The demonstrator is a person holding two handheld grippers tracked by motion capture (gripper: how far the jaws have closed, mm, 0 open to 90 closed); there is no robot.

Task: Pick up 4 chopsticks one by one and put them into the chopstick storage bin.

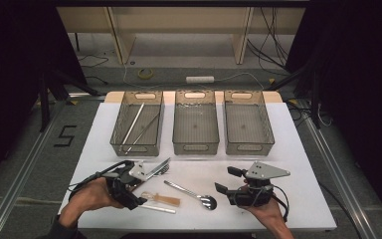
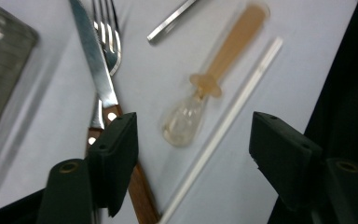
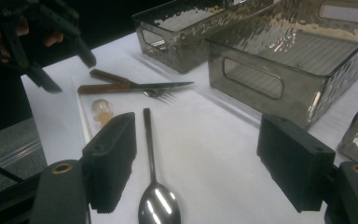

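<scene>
Just above plastic spoon (image 2: 200,98), left gripper (image 2: 193,140) agape

Left hand-held gripper (image 1: 135,199) hangs over the tabletop (image 1: 298,149), jaws apart, and between them lie a wrapped spoon (image 2: 209,84) and a straw (image 2: 223,126) just beside it on the near side. By its left jaw, knife (image 2: 93,60) across fork (image 2: 106,37), touching. Right of it, the metal spoon (image 1: 194,193), bowl toward the right hand-held gripper (image 1: 223,180), whose jaws stand apart over bare tabletop, with that bowl near its left jaw. Beyond both, three bins (image 1: 196,127) in a row; two rods (image 1: 138,124) in the left one.
</scene>
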